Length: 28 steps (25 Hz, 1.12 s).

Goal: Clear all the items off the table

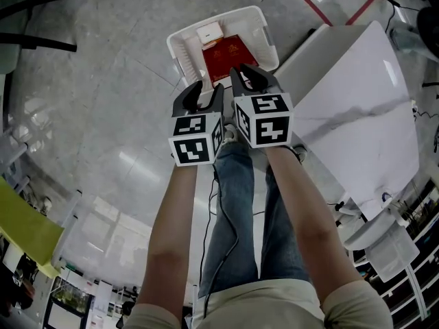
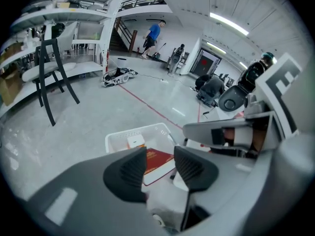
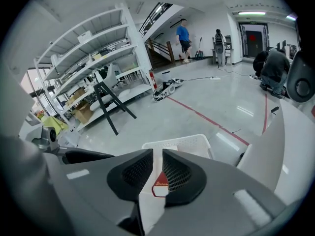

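Note:
On the floor stands a white basket holding a red book and a small white box. Both grippers hang side by side just above its near rim. My left gripper is open, its jaws a moderate gap apart with nothing in them; in the left gripper view the book and the box show below that gap. The jaws of my right gripper stand a narrow slit apart and empty, with a sliver of the book showing beneath them. The white marble table lies to the right.
The person's jeans-clad legs are directly below the arms. A black chair and white shelves stand to the left across the grey floor. A red floor line runs behind the basket. People stand far off by the stairs.

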### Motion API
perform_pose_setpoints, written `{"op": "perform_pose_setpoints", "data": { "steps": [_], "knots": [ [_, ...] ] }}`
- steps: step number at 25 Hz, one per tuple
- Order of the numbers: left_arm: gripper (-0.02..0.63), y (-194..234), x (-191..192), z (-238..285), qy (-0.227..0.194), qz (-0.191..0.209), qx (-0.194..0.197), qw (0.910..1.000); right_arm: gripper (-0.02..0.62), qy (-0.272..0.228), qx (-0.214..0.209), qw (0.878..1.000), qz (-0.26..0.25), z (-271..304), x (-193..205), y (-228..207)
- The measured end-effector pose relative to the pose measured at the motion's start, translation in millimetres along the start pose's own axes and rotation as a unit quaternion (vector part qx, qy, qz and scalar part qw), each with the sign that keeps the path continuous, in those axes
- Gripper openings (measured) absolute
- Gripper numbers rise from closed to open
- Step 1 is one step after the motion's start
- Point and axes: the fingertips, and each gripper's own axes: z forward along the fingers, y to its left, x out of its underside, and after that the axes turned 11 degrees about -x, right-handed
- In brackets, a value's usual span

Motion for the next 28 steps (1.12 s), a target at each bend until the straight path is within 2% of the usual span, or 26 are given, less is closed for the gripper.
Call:
{"op": "perform_pose_setpoints", "data": {
  "steps": [8, 16, 28],
  "knots": [
    [0.102, -48, -1, -18, -0.01, 0.018, 0.005, 0.9998, 0.037, -0.027, 0.016, 0.999, 0.013, -50, 7, -21],
    [0.032, -106, -2, -28, -0.015, 0.042, 0.026, 0.9987, 0.017, -0.05, 0.045, 0.997, 0.045, -100, 21, -57],
    [0.011, -208, -1, -39, -0.017, 0.1, 0.077, 0.9919, 0.0, -0.092, 0.101, 0.986, 0.096, -183, 45, -118]
  ]
}}
